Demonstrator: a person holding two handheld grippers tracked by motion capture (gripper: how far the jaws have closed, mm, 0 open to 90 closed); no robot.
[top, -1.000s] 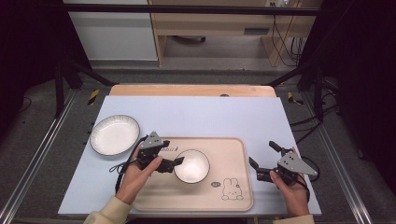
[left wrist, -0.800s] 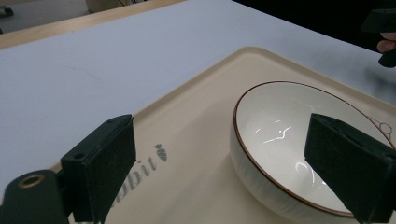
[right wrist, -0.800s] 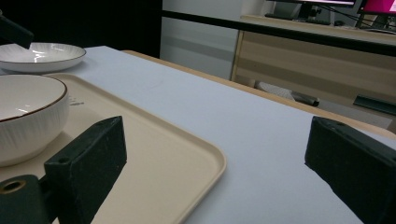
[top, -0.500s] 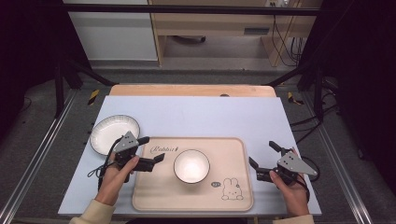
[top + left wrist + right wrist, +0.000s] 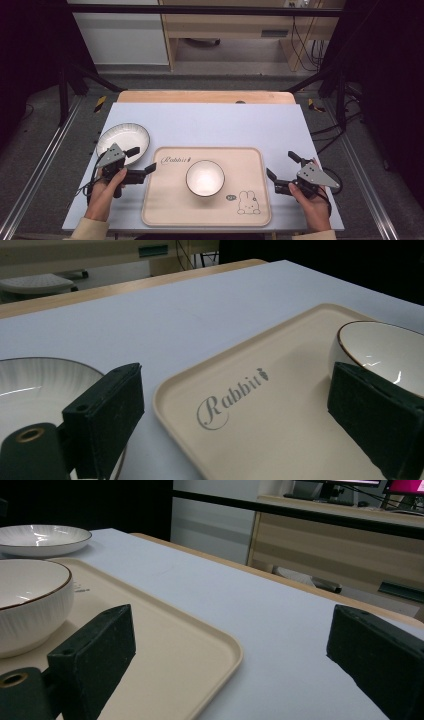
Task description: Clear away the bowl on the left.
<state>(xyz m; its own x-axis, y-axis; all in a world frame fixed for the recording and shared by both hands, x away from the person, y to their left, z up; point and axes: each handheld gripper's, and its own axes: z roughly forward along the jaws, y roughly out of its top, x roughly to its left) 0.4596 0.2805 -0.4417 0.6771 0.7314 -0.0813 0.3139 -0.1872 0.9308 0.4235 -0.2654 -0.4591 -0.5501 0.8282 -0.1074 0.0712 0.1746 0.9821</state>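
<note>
bowl (image 5: 205, 177): mid tray (image 5: 165, 210), free | left gripper (image 5: 134, 163): jaws spread, empty, by plate (image 5: 122, 137) | right gripper (image 5: 281, 169): jaws spread, empty, off tray's right edge | we judge bowl rigid, glazed, slippery, breakable; we'd pinch its rim wall
</note>
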